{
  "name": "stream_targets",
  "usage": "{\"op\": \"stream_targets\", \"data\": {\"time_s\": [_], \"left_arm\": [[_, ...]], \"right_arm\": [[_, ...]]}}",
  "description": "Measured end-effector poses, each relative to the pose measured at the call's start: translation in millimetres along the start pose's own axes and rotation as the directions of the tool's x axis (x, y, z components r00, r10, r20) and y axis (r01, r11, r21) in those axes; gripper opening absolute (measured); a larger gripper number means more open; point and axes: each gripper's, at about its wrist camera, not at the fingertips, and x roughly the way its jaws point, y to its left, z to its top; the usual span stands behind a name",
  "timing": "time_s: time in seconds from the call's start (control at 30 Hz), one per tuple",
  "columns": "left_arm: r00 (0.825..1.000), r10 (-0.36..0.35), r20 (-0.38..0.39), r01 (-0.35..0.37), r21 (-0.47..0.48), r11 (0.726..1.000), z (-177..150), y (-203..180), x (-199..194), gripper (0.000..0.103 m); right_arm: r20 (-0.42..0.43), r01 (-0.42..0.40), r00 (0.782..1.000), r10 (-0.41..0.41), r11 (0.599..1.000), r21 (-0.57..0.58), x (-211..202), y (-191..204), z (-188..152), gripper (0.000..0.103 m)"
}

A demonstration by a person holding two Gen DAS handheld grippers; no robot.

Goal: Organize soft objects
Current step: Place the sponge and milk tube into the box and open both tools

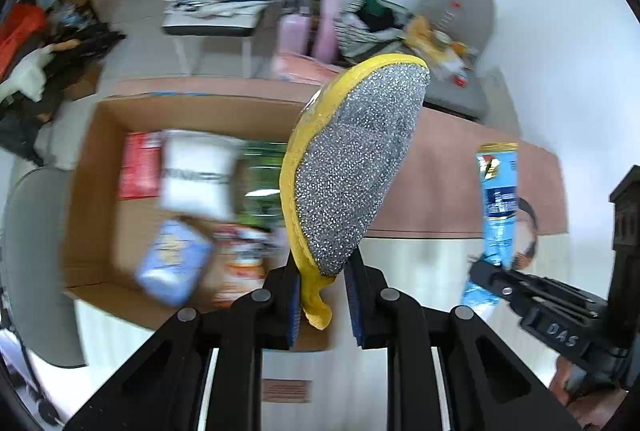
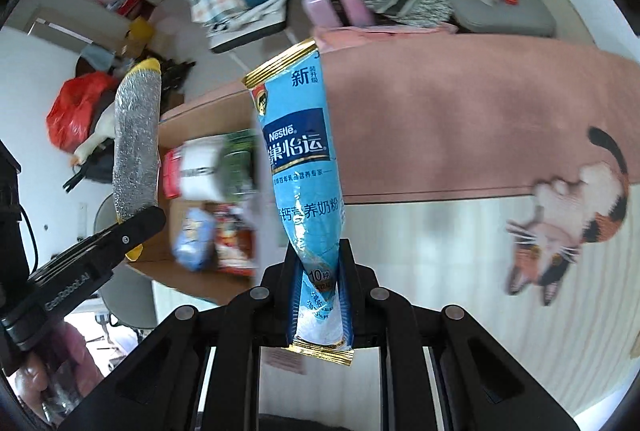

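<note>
Silver-and-yellow scouring pad clamped in your left gripper, blue milk-powder sachet pinched in your right gripper, both above the half-filled cardboard box, neither placed yet.

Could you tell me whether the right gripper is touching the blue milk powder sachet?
Touching: the right wrist view shows the right gripper clamped on the blue milk powder sachet.
</note>
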Motion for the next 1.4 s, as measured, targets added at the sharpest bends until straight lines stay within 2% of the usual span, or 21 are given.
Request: {"op": "stream_targets", "data": {"time_s": [0.07, 0.27, 0.47, 0.8, 0.87, 0.93, 1.0, 1.03, 1.1, 1.13, 1.17, 1.23, 1.27, 1.33, 1.4], "left_arm": [[1.0, 0.025, -0.012, -0.025, -0.03, 0.999, 1.3, 35.5, -1.3, 0.017], [0.994, 0.084, -0.069, -0.091, -0.105, 0.99, 3.3, 126.8, 15.2, 0.017], [0.986, 0.075, -0.152, -0.098, -0.153, 0.983, 4.3, 182.4, 49.0, 0.017], [0.968, 0.059, -0.244, -0.103, -0.169, 0.98, 4.5, 213.6, 89.2, 0.017], [0.963, 0.064, -0.263, -0.113, -0.177, 0.978, 5.5, 216.2, 94.2, 0.02], [0.947, 0.085, -0.309, -0.139, -0.157, 0.978, 6.6, 217.3, 102.3, 0.024], [0.933, 0.067, -0.354, -0.126, -0.148, 0.981, 7.4, 216.1, 110.2, 0.029], [0.93, 0.057, -0.363, -0.117, -0.146, 0.982, 7.9, 215.3, 111.9, 0.034], [0.933, 0.065, -0.355, -0.114, -0.121, 0.986, 9.8, 211.1, 110.2, 0.042], [0.936, 0.072, -0.344, -0.115, -0.106, 0.988, 10.9, 208.9, 107.9, 0.051], [0.94, 0.074, -0.334, -0.112, -0.097, 0.989, 12.0, 206.3, 105.4, 0.057], [0.946, 0.066, -0.319, -0.1, -0.092, 0.991, 15.2, 201.2, 101.0, 0.077], [0.948, 0.067, -0.312, -0.098, -0.084, 0.992, 16.2, 198.7, 98.6, 0.08], [0.952, 0.076, -0.296, -0.101, -0.069, 0.992, 17.7, 193.5, 92.4, 0.091], [0.955, 0.075, -0.286, -0.097, -0.062, 0.993, 18.0, 192.0, 87.1, 0.094]], "right_arm": [[-0.004, 0.004, 1.0, -0.004, 1.0, -0.018, 11.3, 33.4, 0.1, 0.017], [-0.034, 0.08, 0.996, -0.082, 0.995, -0.051, 54.7, 108.7, 8.2, 0.017], [-0.087, 0.143, 0.986, -0.145, 0.989, -0.025, 100.7, 140.3, 19.7, 0.017], [-0.125, 0.226, 0.967, -0.223, 0.974, 0.003, 144.4, 143.9, 20.3, 0.017], [-0.13, 0.256, 0.959, -0.253, 0.967, 0.007, 151.7, 142.7, 23.3, 0.017], [-0.135, 0.294, 0.948, -0.29, 0.956, 0.012, 158.4, 140.5, 27.4, 0.018], [-0.134, 0.326, 0.937, -0.324, 0.945, -0.003, 162.3, 139.4, 34.1, 0.02], [-0.137, 0.335, 0.933, -0.333, 0.942, -0.005, 163.3, 138.7, 36.8, 0.025], [-0.138, 0.338, 0.932, -0.335, 0.941, 0.001, 161.0, 137.3, 42.1, 0.066], [-0.126, 0.328, 0.937, -0.326, 0.945, 0.002, 157.9, 138.1, 42.9, 0.07], [-0.114, 0.334, 0.936, -0.333, 0.942, -0.004, 154.3, 139.8, 44.3, 0.071], [-0.111, 0.333, 0.937, -0.332, 0.943, -0.008, 150.3, 142.7, 45.5, 0.071], [-0.111, 0.323, 0.941, -0.321, 0.946, -0.002, 148.0, 143.1, 45.5, 0.072], [-0.11, 0.316, 0.943, -0.313, 0.949, 0.011, 143.1, 144.3, 44.7, 0.083], [-0.1, 0.317, 0.944, -0.315, 0.948, 0.001, 138.2, 147.4, 41.1, 0.093]]}}
